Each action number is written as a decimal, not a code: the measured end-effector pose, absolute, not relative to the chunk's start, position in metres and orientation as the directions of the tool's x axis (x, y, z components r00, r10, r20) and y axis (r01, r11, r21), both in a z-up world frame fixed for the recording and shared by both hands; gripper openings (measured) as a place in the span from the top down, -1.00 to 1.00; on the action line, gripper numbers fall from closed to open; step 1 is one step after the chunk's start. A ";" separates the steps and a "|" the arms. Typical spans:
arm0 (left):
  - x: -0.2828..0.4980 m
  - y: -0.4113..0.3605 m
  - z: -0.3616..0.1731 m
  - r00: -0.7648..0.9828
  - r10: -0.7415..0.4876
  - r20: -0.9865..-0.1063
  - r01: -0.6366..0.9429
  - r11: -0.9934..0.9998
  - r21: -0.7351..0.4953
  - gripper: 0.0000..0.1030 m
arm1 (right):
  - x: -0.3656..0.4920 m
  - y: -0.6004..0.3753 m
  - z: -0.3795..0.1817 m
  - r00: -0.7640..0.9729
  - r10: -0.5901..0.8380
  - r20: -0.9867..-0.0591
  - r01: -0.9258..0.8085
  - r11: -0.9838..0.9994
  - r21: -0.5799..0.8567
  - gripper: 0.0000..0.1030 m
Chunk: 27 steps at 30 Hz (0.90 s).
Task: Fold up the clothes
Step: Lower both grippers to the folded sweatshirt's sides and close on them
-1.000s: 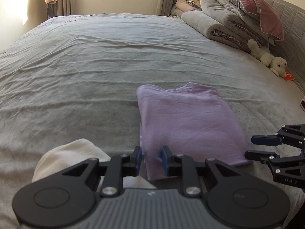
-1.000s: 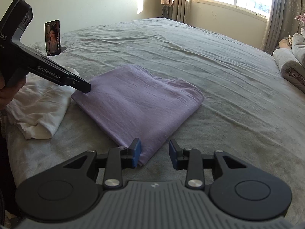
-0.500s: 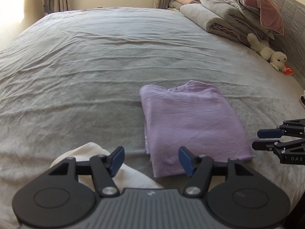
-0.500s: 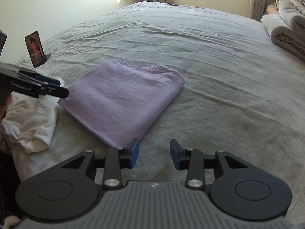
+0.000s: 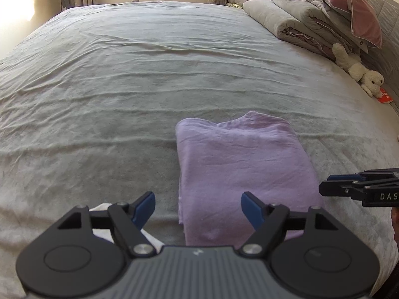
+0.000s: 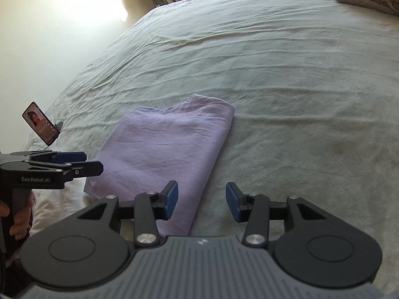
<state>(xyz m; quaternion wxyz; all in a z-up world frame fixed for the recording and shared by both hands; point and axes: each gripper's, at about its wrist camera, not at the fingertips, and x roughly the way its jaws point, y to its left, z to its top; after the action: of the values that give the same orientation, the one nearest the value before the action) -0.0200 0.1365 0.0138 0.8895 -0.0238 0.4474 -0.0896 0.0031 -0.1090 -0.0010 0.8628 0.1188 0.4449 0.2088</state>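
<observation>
A folded lilac garment (image 5: 244, 164) lies flat on the grey bed (image 5: 124, 87); it also shows in the right wrist view (image 6: 164, 149). My left gripper (image 5: 198, 210) is open and empty, above the garment's near left corner. My right gripper (image 6: 201, 204) is open and empty, above the garment's near right corner. A white garment (image 6: 57, 204) lies crumpled to the left, partly hidden behind the left gripper (image 6: 74, 164). The right gripper shows in the left wrist view (image 5: 336, 184) at the garment's right edge.
Folded quilts (image 5: 299, 25) and a pink pillow (image 5: 354, 5) are stacked at the bed's far right, with a white plush toy (image 5: 359, 69) beside them. A phone (image 6: 41, 127) stands propped at the bed's left edge.
My left gripper let go of the lilac garment's corner and opened wide. My right gripper opened wider. Both drew back and rose a little from the garment.
</observation>
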 end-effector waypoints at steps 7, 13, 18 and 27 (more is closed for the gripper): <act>-0.005 0.132 0.010 0.570 -0.199 -0.797 0.116 0.980 -0.161 -0.51 | 0.016 -0.112 -0.009 0.510 0.461 -0.726 -0.197 0.884 0.424 0.05; 0.007 0.134 0.004 0.565 -0.214 -0.797 0.090 0.976 -0.199 -0.48 | 0.027 -0.118 -0.012 0.515 0.476 -0.713 -0.153 0.870 0.469 0.05; 0.013 0.133 -0.002 0.560 -0.194 -0.805 0.076 0.980 -0.184 -0.47 | 0.035 -0.120 -0.015 0.520 0.482 -0.705 -0.121 0.859 0.498 0.05; 0.020 0.138 -0.010 0.553 -0.199 -0.809 0.063 0.978 -0.198 -0.47 | 0.043 -0.119 -0.018 0.526 0.479 -0.703 -0.112 0.858 0.501 0.05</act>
<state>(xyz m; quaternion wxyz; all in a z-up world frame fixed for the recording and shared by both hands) 0.0197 0.1383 -0.0100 0.8782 -0.0733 0.4667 -0.0745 0.0427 -0.1189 -0.0182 0.8499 0.2017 0.4546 0.1740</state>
